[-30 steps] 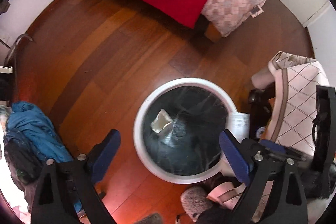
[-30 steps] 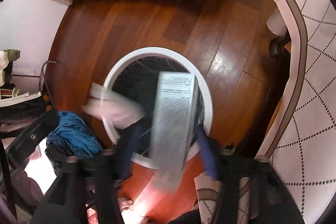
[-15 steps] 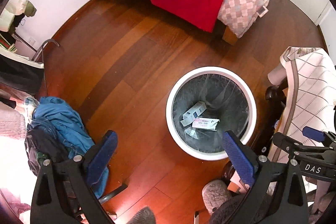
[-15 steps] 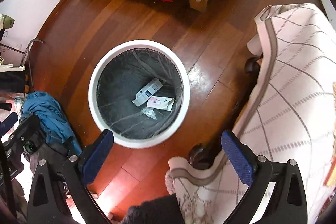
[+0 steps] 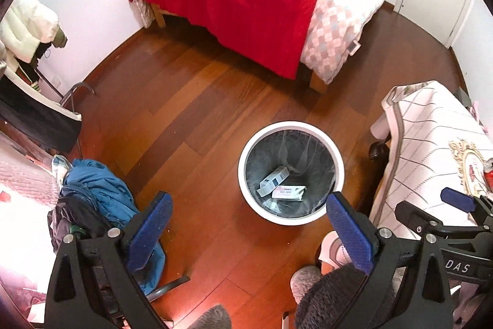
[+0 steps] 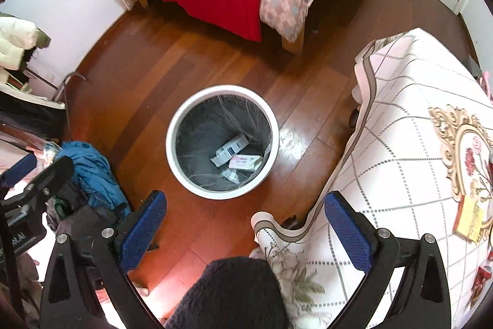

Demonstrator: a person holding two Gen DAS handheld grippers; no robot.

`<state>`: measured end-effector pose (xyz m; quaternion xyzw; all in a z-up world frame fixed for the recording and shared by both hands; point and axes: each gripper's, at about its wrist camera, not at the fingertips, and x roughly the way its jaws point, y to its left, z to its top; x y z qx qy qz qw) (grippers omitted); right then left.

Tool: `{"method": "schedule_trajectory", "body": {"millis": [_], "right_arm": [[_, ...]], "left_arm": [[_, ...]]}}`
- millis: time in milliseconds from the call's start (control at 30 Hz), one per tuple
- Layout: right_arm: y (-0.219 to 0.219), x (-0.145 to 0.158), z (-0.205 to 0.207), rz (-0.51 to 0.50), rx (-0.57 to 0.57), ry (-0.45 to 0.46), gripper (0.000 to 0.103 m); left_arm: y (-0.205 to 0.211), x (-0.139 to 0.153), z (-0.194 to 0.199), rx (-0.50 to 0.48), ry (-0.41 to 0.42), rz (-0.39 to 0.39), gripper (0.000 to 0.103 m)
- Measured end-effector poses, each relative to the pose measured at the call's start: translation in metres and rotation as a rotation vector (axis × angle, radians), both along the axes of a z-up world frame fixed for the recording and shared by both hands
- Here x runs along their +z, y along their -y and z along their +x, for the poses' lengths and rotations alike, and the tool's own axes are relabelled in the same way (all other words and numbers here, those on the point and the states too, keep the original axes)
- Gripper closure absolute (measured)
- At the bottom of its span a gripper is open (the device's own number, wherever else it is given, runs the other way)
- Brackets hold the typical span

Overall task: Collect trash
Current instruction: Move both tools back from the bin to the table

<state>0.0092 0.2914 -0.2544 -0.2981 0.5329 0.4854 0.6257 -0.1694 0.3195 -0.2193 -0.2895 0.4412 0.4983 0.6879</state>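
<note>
"White bin [image 6: 222, 142] on the wooden floor [image 6: 148, 73] now has two small boxes lying in its dark liner, a grey-and-white one [image 6: 229, 150] and a pink-and-white one [image 6: 245, 162] touching it. A second ago the right hand-held gripper [image 6: 245, 225] was right over the rim with a box blurred between its pads; half a second ago both boxes were already at the bottom."

"So that drop is done?"

"I'd say so. Both views have pulled back and up from the bin since then, which now sits smaller, with more of the bed [image 5: 255, 11] in sight."

"And the tools?"

"The right one stands at its widest, blue pads far apart, nothing between them or touching them. The left hand-held gripper [image 5: 248, 230] looks the same: spread wide and empty, aimed down at the floor beside the bin."

"More to collect?"

"Probably. A yellow packet [image 6: 470, 221] lies on the cloth-covered bench [image 6: 400, 144] at the right; whether it's trash I can't tell."
</note>
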Motion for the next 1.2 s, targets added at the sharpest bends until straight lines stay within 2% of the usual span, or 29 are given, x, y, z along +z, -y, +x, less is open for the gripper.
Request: {"method": "schedule_trajectory", "body": {"millis": [300, 500, 600, 700, 900, 1067, 1200], "right_arm": [[0.042, 0.062, 0.001, 0.121, -0.009, -0.031, 0.0], [0.083, 0.095, 0.026, 0.241, -0.084, -0.127, 0.0], [0.108, 0.104, 0.048, 0.277, -0.146, -0.132, 0.0], [0.144, 0.107, 0.082, 0.286, -0.238, -0.135, 0.0], [0.223, 0.096, 0.163, 0.236, -0.445, -0.086, 0.0], [0.307, 0.072, 0.245, 0.141, -0.66, -0.034, 0.0], [0.362, 0.043, 0.316, 0.026, -0.787, 0.009, 0.0]], "left_arm": [[0.036, 0.047, 0.005, -0.032, 0.029, 0.075, 0.001], [0.062, 0.075, 0.025, -0.049, 0.047, 0.138, 0.001], [0.072, 0.079, 0.048, -0.08, 0.061, 0.15, 0.001], [0.085, 0.074, 0.086, -0.131, 0.07, 0.139, 0.001], [0.123, 0.041, 0.198, -0.311, 0.087, 0.065, 0.001], [0.173, 0.002, 0.308, -0.524, 0.065, 0.016, 0.001], [0.213, -0.033, 0.385, -0.735, -0.009, -0.002, 0.002]]}}
